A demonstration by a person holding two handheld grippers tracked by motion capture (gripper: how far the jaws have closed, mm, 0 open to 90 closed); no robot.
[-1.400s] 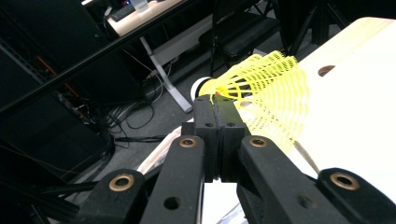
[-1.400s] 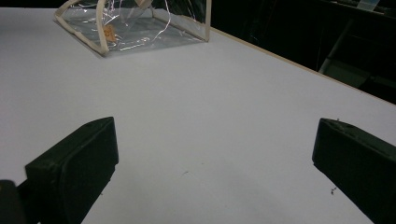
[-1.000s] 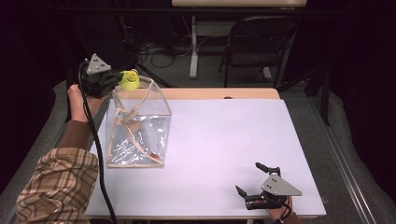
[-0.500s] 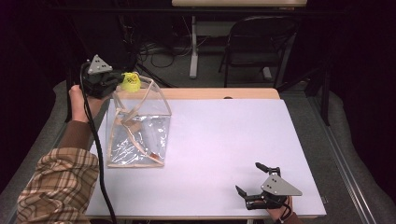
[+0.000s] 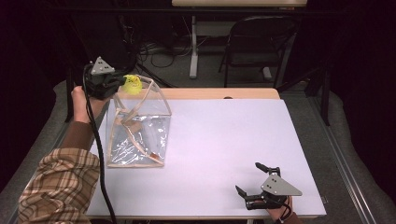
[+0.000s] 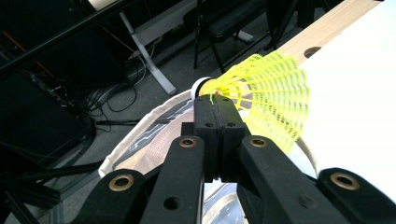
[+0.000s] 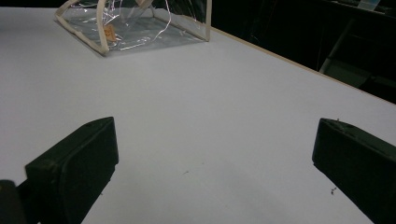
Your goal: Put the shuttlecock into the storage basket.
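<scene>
My left tongs (image 5: 122, 82), clamped on the yellow plastic-skirted shuttlecock (image 5: 132, 84), hold it above the rim of the clear cream-edged plastic pouch (image 5: 137, 135) on the white counter (image 5: 224, 140); my right tongs (image 5: 254, 179) rest apart near the front edge.

High view overhead facing forward, tool views close, sharing clear bag (image 5: 137, 126).

The left gripper (image 5: 120, 84) is held raised in the left hand (image 5: 84, 101), its fingers (image 6: 217, 122) pressed together, the plaid-sleeved forearm (image 5: 63, 184) stretched behind them. The right gripper (image 5: 256, 183) is held low, its fingers (image 7: 74, 163) spread wide apart.
</scene>
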